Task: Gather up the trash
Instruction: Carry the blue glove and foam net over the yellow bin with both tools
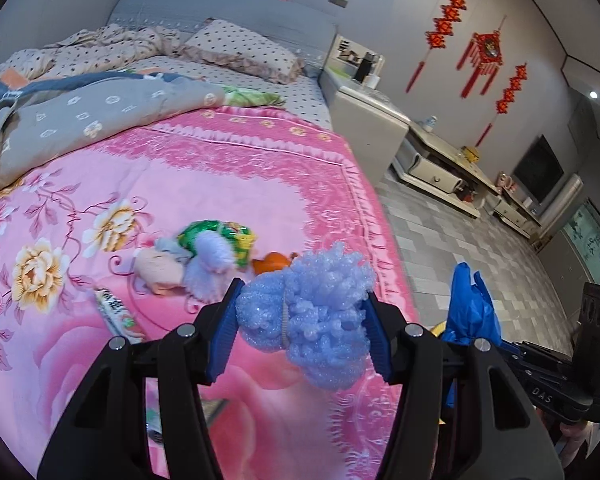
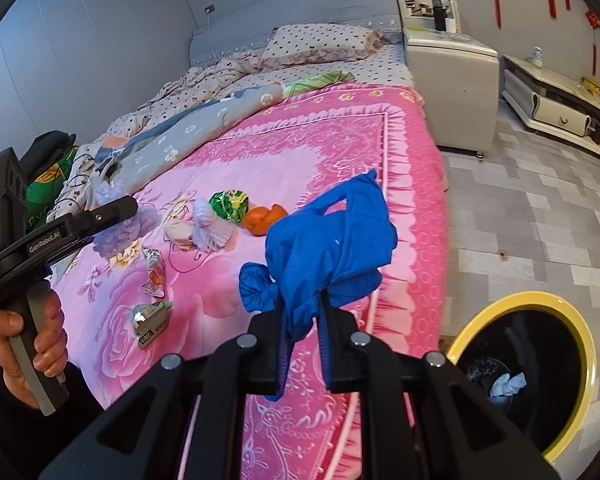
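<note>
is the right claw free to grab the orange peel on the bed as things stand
Probably not yet. The right claw is shut on a blue plastic bag, so nothing more fits in it. The orange peel lies uncovered on the pink blanket, so the way is free once the bag is dropped.

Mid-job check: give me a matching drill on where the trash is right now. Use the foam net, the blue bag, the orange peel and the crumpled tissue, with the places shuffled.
Things:
1. purple foam net
2. blue plastic bag
3. orange peel
4. crumpled tissue

Places:
A. lying on the pink blanket
B. clamped in the right gripper
C. inside the yellow-rimmed bin
D. held in the left gripper

Pairs: 1-D, 2-B, 3-A, 4-C
</note>
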Available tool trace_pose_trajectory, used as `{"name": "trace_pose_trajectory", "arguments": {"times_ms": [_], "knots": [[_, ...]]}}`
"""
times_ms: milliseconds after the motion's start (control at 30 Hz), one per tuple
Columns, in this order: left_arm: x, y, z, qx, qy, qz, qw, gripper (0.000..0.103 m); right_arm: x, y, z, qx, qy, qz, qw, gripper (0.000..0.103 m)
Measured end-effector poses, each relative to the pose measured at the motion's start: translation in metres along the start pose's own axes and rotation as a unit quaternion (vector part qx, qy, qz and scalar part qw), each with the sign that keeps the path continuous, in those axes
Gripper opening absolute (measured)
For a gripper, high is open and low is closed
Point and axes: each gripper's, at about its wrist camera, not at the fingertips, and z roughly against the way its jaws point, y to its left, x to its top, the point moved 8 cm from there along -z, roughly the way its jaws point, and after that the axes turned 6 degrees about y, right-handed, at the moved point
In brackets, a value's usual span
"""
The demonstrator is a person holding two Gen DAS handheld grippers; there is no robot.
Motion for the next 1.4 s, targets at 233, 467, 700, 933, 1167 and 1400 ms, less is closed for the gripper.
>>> {"name": "trace_pose_trajectory", "arguments": {"times_ms": [233, 467, 700, 933, 1167, 1400], "knots": [[-0.007, -0.063, 0.000, -0.035, 0.005, -0.034, 0.9988, 0.053, -0.007, -0.033, 0.029, -0.018, -0.020, -0.024, 0.999, 0.012], [-0.020, -0.118, -0.015, -0.063, 0.023, -0.062, 0.9958, 0.053, -0.018, -0.069, 0.053, -0.040, -0.033, -0.050, 0.997, 0.012], [-0.035, -0.164, -0.037, -0.087, 0.047, -0.087, 0.9913, 0.053, -0.028, -0.104, 0.072, -0.054, -0.044, -0.079, 0.994, 0.012], [-0.045, -0.206, -0.055, -0.104, 0.064, -0.113, 0.9860, 0.053, -0.039, -0.140, 0.085, -0.067, -0.052, -0.107, 0.991, 0.012], [-0.056, -0.237, -0.076, -0.116, 0.083, -0.133, 0.9807, 0.054, -0.051, -0.169, 0.093, -0.078, -0.053, -0.131, 0.987, 0.012], [-0.067, -0.264, -0.099, -0.124, 0.102, -0.147, 0.9760, 0.054, -0.062, -0.197, 0.099, -0.088, -0.054, -0.153, 0.983, 0.012]]}}
